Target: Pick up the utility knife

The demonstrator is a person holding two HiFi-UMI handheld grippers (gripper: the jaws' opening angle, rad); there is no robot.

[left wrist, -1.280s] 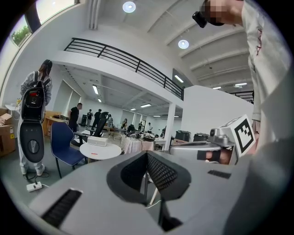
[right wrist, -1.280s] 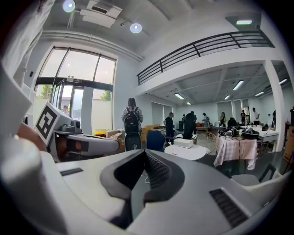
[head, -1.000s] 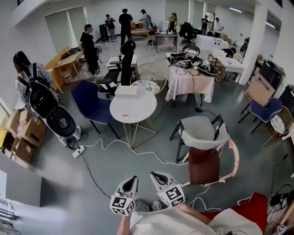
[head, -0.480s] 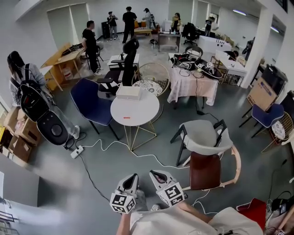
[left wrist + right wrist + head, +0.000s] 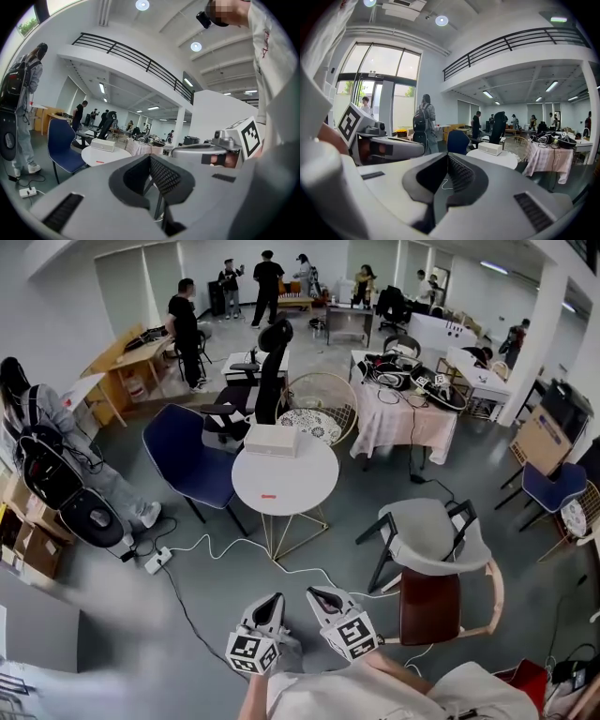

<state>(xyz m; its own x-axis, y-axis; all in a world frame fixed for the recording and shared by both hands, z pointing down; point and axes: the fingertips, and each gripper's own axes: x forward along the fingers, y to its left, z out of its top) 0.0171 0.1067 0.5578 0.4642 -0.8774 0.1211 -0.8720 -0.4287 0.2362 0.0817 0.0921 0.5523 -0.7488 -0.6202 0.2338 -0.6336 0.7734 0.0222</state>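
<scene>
Both claws empty. Left claw (image 5: 270, 604): jaws together, nothing between the pads, confirmed in its own view (image 5: 151, 174). Right claw (image 5: 323, 597): the same, pads meeting on bare air (image 5: 447, 174). The two ride side by side, close together, pointing roughly level. Target: a small red sliver lying flat on the round worktop (image 5: 309, 486), well ahead of both claw tips and a little left of the right claw's line. I take it for the utility knife (image 5: 269, 495), though it is too small to confirm. In the left gripper view it reads as a thin red streak (image 5: 99, 162) ahead and left of the jaws. A white box (image 5: 271, 439) sits beyond it, toward the worktop's far edge. Risks, as judged: a white cable (image 5: 281, 566) snakes over the floor (image 5: 206, 615) between the claws and the worktop, so a trip or snag on the approach is possible. A grey chair (image 5: 427, 535) stands ahead-right of the right claw and a blue chair (image 5: 187, 460) ahead-left of the left; a wide swing clips either. The worktop stands on thin wire legs, and a bump could shake it and slide the knife. The knife lies flat and low, so the jaws must part first, and a shallow pinch could skid it toward the box or off the rim. Blade state unreadable from here.
</scene>
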